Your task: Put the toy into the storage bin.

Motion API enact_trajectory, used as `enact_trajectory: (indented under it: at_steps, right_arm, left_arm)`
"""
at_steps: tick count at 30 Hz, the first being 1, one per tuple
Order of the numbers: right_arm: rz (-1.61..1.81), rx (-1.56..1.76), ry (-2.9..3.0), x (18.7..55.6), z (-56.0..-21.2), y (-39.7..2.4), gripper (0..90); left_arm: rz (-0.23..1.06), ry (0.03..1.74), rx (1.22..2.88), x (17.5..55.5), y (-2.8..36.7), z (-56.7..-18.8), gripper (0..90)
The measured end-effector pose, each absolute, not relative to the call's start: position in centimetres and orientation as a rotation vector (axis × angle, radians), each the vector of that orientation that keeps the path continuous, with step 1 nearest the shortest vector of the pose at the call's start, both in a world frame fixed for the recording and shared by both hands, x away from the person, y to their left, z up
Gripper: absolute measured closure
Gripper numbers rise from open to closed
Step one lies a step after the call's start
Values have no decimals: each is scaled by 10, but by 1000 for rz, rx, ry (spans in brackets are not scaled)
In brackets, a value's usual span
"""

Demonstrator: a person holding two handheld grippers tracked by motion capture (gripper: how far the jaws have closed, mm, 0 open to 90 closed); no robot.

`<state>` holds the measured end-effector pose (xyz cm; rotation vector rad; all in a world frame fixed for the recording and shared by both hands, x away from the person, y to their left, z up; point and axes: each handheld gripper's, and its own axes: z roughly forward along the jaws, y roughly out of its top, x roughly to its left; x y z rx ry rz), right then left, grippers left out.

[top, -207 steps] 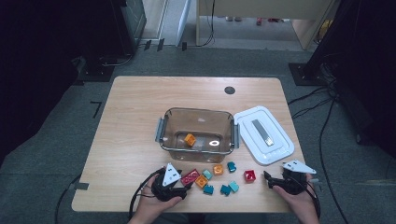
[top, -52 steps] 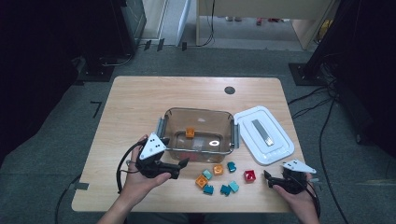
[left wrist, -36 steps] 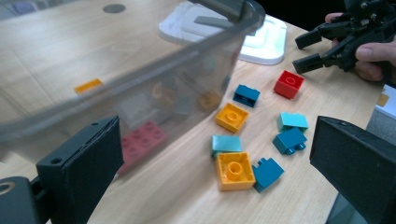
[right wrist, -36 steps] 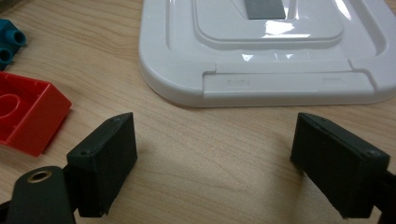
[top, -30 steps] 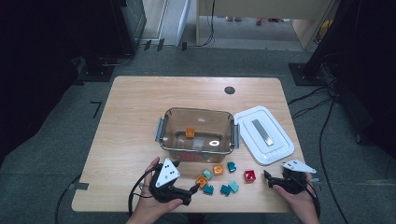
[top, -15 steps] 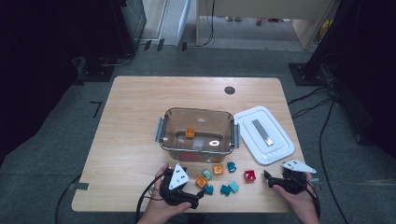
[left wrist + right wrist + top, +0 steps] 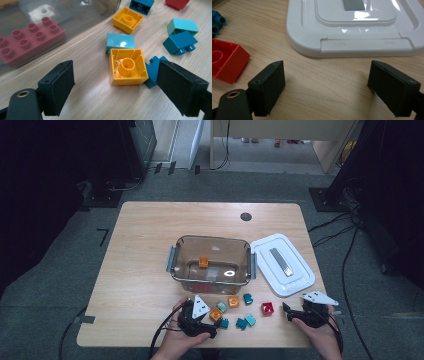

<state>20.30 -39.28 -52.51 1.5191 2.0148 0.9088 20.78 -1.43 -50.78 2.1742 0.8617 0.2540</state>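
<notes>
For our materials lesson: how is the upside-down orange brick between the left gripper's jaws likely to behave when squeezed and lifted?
The orange brick looks like hard moulded plastic, so probably stiff under the pads. It is hollow with thin walls, likely light for its size. Its glossy sides may slip. The left gripper has just been closing around it, pads not yet touching.

On the table [image 7: 145, 250] there is one clear plastic box [image 7: 210, 251] and one white lid [image 7: 282, 265]. Inside the box are two bricks: one orange [image 7: 203, 262] and one dark red [image 7: 27, 41]. On the wood in the lower middle of the frame lie seven loose bricks: two orange [image 7: 233, 301], four blue-green [image 7: 248, 298], one red [image 7: 267, 308].
</notes>
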Motion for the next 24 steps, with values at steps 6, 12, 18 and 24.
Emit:
enact_trajectory:
  at_steps: [6, 12, 18, 24]
  right_arm:
    - [909, 1519, 2015, 203, -525, -393, 142]
    - [909, 1519, 2015, 203, -525, -393, 142]
    - [909, 1519, 2015, 203, -525, -393, 142]
    - [909, 1519, 2015, 203, -525, -393, 142]
  left_arm:
    - [250, 870, 2158, 209, -14, -507, 246]
    - [258, 918, 2134, 214, -4, -507, 356]
    - [248, 900, 2131, 216, -3, -509, 453]
    - [257, 859, 2158, 213, -10, -511, 501]
